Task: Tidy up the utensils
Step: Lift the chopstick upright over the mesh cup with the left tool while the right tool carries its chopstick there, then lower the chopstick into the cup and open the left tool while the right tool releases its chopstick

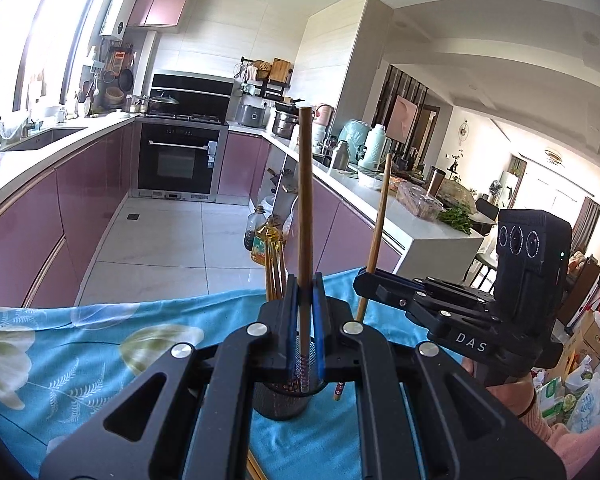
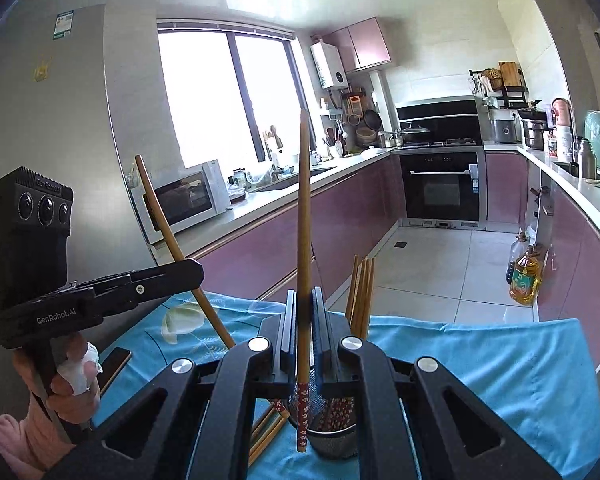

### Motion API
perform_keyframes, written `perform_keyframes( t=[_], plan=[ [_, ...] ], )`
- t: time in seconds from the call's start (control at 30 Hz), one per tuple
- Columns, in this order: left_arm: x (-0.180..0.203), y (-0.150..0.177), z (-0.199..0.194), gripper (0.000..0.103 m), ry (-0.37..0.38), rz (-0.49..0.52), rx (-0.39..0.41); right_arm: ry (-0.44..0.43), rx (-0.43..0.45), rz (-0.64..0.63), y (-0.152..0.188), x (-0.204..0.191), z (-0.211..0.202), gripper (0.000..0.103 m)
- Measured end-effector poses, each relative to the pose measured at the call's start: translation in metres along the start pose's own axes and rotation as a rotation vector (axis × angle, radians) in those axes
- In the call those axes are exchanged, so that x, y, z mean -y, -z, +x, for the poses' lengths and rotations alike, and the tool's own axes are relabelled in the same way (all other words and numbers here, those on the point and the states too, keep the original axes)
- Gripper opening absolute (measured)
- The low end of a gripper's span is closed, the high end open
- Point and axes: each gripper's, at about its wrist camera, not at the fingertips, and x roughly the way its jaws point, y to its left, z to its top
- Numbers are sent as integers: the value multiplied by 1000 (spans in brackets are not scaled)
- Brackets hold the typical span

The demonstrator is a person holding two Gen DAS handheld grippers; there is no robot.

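My left gripper (image 1: 304,294) is shut on a brown chopstick (image 1: 305,200) held upright; its patterned lower end hangs inside the dark mesh utensil holder (image 1: 281,402) on the blue floral cloth. My right gripper (image 2: 305,306) is shut on another brown chopstick (image 2: 303,216), also upright, its red patterned end just at the holder's (image 2: 334,438) left rim. Several chopsticks (image 2: 362,292) stand in the holder. Each gripper shows in the other's view: the right gripper (image 1: 370,278) and the left gripper (image 2: 188,270), each clamping its chopstick.
The blue floral cloth (image 1: 80,344) covers the table. More loose chopsticks (image 2: 268,430) lie on it left of the holder. A phone (image 2: 114,366) lies on the cloth at the left. Oil bottles (image 1: 266,240) stand on the kitchen floor beyond the table edge.
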Motion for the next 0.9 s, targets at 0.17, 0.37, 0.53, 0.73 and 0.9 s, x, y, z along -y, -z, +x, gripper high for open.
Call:
perform_keyframes(
  t=[0.17,0.37,0.53,0.73,0.9],
  plan=[
    [3,1,13,7,-26,26,-17,25,11,1,-4,5,8,6],
    [5,8,32,7,-75,50,-64,58,-6,13,-1,16,24,6],
    [1,14,48,7,-96,63,-104,76,-37,24,6,23,36,6],
    [-1,25,65,7,-101,84,-166,85,-97,31,17,30,48,6],
    [-4,35,77,7,-104,95,-217,93,-160,34,23,33,58,6]
  ],
)
